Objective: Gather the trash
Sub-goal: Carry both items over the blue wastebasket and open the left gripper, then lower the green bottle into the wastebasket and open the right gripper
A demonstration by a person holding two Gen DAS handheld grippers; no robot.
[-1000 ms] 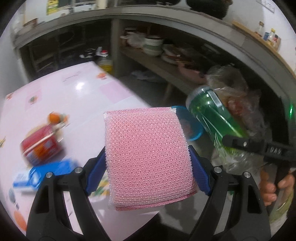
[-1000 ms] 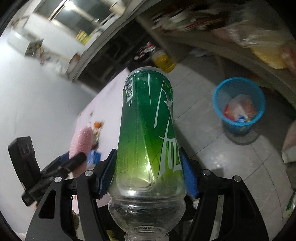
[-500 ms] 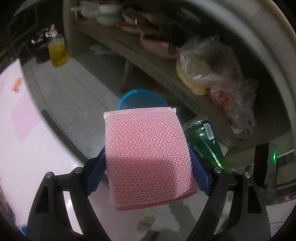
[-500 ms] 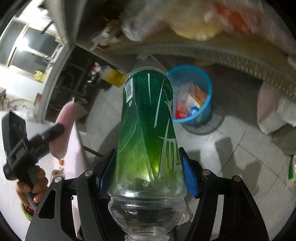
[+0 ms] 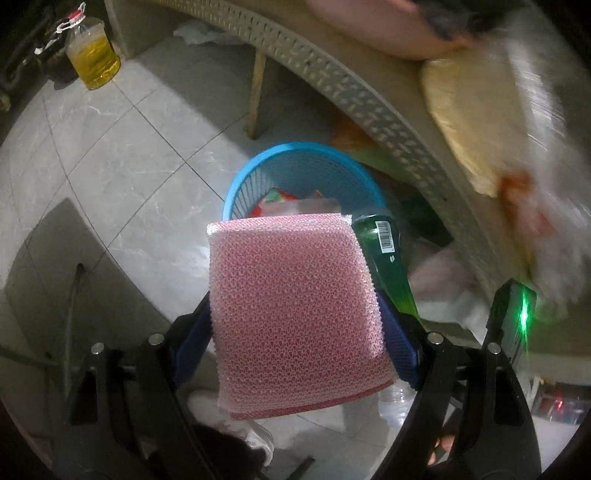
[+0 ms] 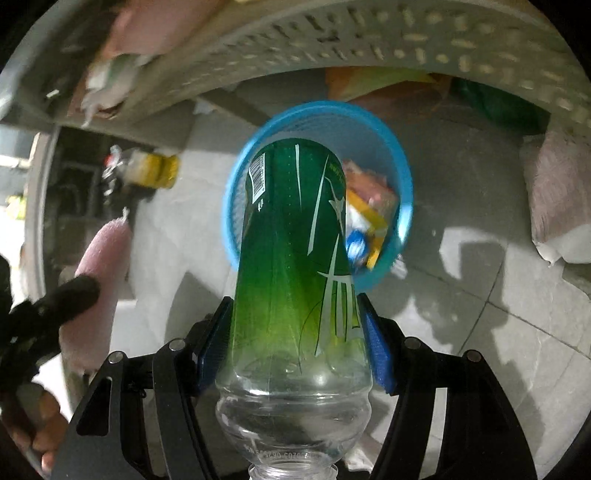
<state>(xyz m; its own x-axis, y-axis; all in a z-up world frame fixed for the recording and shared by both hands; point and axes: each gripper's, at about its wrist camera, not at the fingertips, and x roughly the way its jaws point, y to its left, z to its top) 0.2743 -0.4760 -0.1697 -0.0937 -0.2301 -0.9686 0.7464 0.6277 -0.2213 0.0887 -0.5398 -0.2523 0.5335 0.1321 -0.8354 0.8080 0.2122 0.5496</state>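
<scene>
We had the left gripper (image 5: 295, 317) with its blue-padded jaws spread wide and closed on the two side edges of a flat pink mesh scouring sponge (image 5: 295, 306), its broad face turned to the camera and its far edge reaching out toward the round blue plastic lattice waste basket (image 5: 258, 162) on the grey tiled floor (image 5: 110, 147). In the left wrist view the basket sat straight ahead of and below those jaws, its near rim hidden behind the sponge, wrappers visible inside. To the right, the right gripper (image 6: 295, 343) held its jaws partly open and pressed on the lower body of a clear plastic bottle with a green label (image 6: 295, 236), neck toward the camera, base pointing away. In the right wrist view the bottle's long axis ran straight at the basket's mouth (image 6: 402, 166), its base overlapping the opening, beneath the perforated beige shelf (image 6: 369, 33). We judged both hands close to the drop, the bottle better lined up; whether either item was fully over the rim we could not tell.
</scene>
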